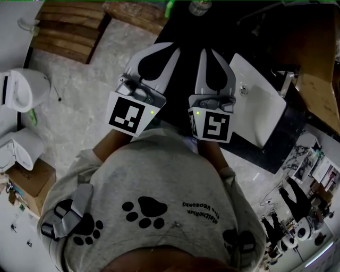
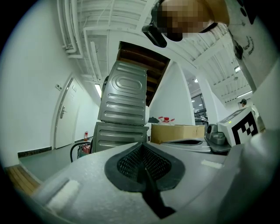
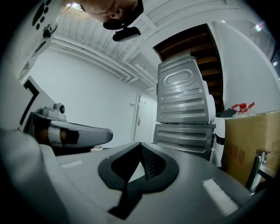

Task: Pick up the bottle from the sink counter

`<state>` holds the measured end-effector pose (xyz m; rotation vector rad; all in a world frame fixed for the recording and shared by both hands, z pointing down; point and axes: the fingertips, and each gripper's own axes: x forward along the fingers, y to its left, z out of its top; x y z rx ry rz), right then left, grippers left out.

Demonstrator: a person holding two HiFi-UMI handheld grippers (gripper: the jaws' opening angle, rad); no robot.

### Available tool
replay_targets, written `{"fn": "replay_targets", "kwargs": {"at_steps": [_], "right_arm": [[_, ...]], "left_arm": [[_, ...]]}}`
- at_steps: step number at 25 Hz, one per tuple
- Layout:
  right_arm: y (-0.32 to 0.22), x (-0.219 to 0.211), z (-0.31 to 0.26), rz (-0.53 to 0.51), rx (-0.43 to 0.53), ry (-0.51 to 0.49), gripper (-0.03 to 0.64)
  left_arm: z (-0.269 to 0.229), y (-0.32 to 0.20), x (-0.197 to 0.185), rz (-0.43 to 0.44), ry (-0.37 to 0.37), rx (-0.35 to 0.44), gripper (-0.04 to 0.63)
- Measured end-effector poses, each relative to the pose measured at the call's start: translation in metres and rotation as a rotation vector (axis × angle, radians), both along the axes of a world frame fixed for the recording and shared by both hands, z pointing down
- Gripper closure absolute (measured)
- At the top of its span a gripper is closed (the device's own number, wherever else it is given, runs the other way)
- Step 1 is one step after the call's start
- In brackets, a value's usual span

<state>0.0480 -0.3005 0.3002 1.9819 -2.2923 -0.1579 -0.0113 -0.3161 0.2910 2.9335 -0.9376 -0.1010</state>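
Your left claw (image 2: 141, 144) is closed. Its dark ribbed pads meet along one seam with nothing between them. Your right claw (image 3: 141, 144) is closed too, and it is empty as well.

In the head view you hold both claws close to your chest, side by side. They point toward the dark counter (image 1: 239, 37) and its white sink (image 1: 260, 106), and neither touches anything.

The bottle (image 3: 241, 107) has a red cap. In both gripper views it shows just above the top edge of a cardboard box (image 3: 251, 146), to the right of two stacked grey machines (image 3: 181, 109). It is well apart from both claws, and I cannot tell what it stands on.

A small pale object (image 1: 199, 6) sits at the far end of the counter, at the top edge of the head view. I cannot tell whether it is that same bottle.

A white toilet (image 1: 21, 90) stands on the floor to your left.
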Motion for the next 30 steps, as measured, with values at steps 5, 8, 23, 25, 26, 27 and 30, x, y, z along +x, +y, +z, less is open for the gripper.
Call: {"fn": "replay_targets", "kwargs": {"at_steps": [5, 8, 23, 25, 26, 27, 30], "right_arm": [[-0.014, 0.012, 0.008, 0.007, -0.003, -0.014, 0.615], [-0.024, 0.018, 0.013, 0.010, -0.011, -0.020, 0.615], [-0.066, 0.041, 0.057, 0.004, -0.070, -0.040, 0.615], [-0.071, 0.044, 0.064, 0.000, -0.077, -0.044, 0.615], [-0.073, 0.045, 0.067, -0.002, -0.079, -0.049, 0.615], [-0.075, 0.046, 0.070, -0.004, -0.083, -0.052, 0.615], [-0.082, 0.046, 0.079, -0.009, -0.094, -0.053, 0.615]], "left_arm": [[0.009, -0.010, 0.010, 0.000, -0.006, -0.009, 0.597], [0.012, -0.018, 0.015, -0.001, -0.003, -0.013, 0.597], [0.041, -0.054, 0.037, -0.009, -0.008, -0.043, 0.597], [0.045, -0.058, 0.042, -0.011, -0.009, -0.042, 0.597], [0.048, -0.060, 0.044, -0.013, -0.009, -0.045, 0.597], [0.051, -0.061, 0.046, -0.015, -0.009, -0.050, 0.597], [0.061, -0.066, 0.049, -0.020, -0.010, -0.066, 0.597]]}}
